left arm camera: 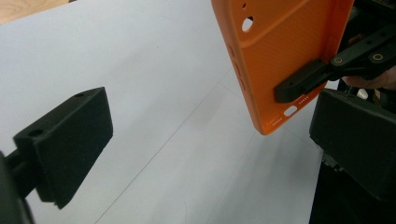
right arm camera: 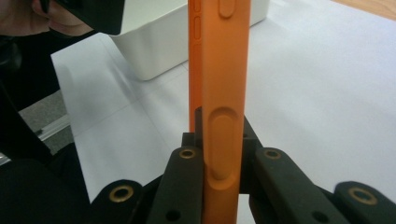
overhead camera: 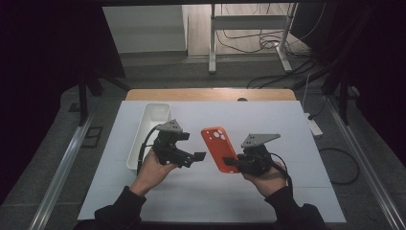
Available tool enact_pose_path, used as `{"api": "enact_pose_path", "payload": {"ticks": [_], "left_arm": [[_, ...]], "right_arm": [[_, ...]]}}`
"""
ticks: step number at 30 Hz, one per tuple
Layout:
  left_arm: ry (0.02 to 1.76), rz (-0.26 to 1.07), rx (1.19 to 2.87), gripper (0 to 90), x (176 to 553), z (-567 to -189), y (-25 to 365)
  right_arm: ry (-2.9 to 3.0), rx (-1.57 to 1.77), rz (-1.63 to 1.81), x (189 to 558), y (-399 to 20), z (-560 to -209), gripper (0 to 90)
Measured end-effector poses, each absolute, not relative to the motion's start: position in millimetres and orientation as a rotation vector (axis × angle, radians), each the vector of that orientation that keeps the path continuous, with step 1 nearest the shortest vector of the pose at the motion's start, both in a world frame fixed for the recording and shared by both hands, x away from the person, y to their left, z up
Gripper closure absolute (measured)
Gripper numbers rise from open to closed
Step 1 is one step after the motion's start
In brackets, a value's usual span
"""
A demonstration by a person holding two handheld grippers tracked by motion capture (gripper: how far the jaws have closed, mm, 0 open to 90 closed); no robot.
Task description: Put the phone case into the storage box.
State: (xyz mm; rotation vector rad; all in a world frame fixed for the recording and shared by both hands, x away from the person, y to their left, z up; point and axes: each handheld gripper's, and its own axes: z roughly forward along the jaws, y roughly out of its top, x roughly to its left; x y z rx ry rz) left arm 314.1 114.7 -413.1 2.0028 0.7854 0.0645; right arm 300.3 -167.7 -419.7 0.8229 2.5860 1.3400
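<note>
An orange phone case [overhead camera: 218,146] stands off the white table sheet [overhead camera: 268,191], held at its lower end by my right gripper [overhead camera: 231,164]. In the right gripper view the case [right arm camera: 219,70] runs edge-on up between the two black jaws, and the right gripper [right arm camera: 222,182] is shut on it. My left gripper [overhead camera: 198,157] sits just left of the case with its jaws spread wide. In the left gripper view its pads [left arm camera: 70,140] stand far apart with nothing between them, and the case [left arm camera: 280,60] hangs to the upper right, out of their reach.
A long white bin [overhead camera: 153,115] lies along the left side of the sheet, just behind the left hand; its corner [right arm camera: 159,51] appears beyond the case. The wooden table edge [overhead camera: 210,94] runs along the back. Desk legs and cables lie on the floor behind.
</note>
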Motion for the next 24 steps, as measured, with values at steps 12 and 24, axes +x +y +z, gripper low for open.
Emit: {"api": "enact_pose_path", "payload": {"ticks": [12, 24], "left_arm": [[0.832, 0.032, 2.009, 0.9, 314, -413, 111], [0.858, -0.039, 1.987, 42.7, 313, -411, 112]], "right_arm": [[2.567, 0.791, 1.302, 295, -161, -419, 84.7], [2.563, 0.754, 1.295, 290, -154, -419, 84.6]]}}
